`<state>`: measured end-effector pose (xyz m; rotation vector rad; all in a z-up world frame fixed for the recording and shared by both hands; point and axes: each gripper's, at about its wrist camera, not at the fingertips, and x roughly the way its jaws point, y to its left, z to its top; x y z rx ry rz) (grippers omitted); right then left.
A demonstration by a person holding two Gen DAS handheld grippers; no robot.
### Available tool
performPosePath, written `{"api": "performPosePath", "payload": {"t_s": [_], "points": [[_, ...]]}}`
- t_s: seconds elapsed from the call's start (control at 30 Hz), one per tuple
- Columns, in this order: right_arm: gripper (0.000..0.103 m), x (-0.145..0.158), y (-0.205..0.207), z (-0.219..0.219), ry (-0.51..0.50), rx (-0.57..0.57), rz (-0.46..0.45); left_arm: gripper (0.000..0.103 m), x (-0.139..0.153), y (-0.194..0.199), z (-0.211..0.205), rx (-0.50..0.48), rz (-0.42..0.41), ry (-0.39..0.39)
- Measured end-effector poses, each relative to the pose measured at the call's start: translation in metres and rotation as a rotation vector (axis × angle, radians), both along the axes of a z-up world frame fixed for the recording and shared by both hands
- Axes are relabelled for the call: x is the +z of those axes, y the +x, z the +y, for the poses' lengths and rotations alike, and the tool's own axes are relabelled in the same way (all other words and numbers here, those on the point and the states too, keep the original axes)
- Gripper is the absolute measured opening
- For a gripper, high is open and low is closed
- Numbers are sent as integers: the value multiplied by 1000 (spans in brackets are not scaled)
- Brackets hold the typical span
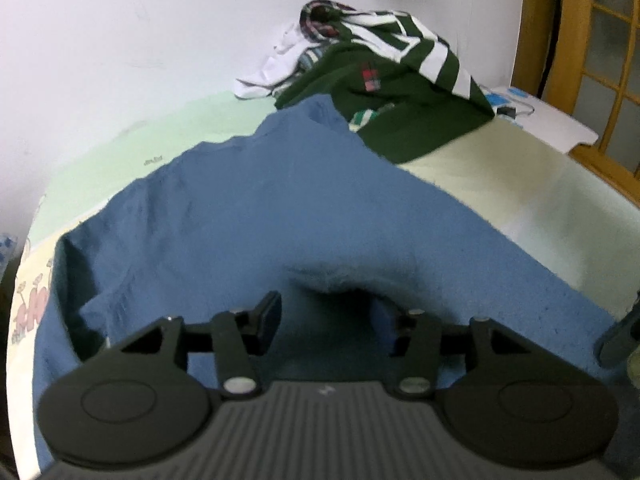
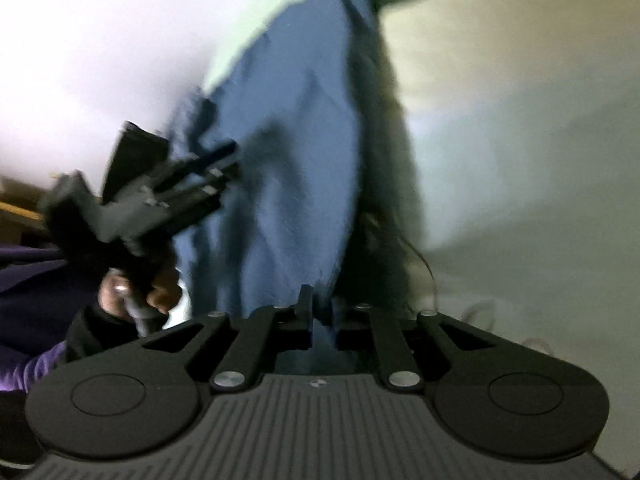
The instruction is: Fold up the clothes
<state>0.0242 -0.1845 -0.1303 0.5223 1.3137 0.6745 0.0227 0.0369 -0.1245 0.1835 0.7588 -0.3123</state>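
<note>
A blue garment (image 1: 248, 208) lies spread over a pale green sheet (image 1: 120, 168), humped into a raised fold right in front of my left gripper (image 1: 326, 308). That gripper's jaws stand wide apart just above the cloth, pressing on nothing. In the right wrist view the same blue garment (image 2: 288, 140) runs away from my right gripper (image 2: 322, 312). Its jaws leave a narrow gap with an edge of the blue cloth in it, and the picture is blurred. A hand (image 2: 120, 292) in a purple sleeve holds the left gripper (image 2: 228, 160) at the left.
A pile of clothes sits at the far end by the white wall: a green and white striped garment (image 1: 400, 92) over a white one (image 1: 276, 64). A white board with blue labels (image 1: 552, 120) and a wooden window frame (image 1: 600, 60) stand at the right.
</note>
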Motion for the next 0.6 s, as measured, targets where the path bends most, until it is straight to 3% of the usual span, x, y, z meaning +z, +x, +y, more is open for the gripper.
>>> {"api": "performPosePath", "payload": {"t_s": [0.1,0.17,0.2,0.27,0.37,0.43,0.57,0.6], "points": [[33,2,-11,-1,-34,1,-48,53,0,-3,3,2,-1,5],[37,3,-16,0,-33,28,-62,54,2,-4,7,12,-5,9],[30,3,-19,2,-44,50,-73,54,3,-4,10,19,-10,15],[7,4,-23,13,-107,113,-117,54,8,-5,15,34,-25,34],[6,20,-35,29,-169,213,-211,54,20,-6,20,62,-65,64],[6,26,-40,35,-176,266,-225,55,30,-6,21,74,-89,54],[8,15,-39,43,-304,347,-234,61,35,-6,3,36,-108,60],[14,16,-39,44,-340,363,-250,62,33,-7,-3,21,-111,73]]}}
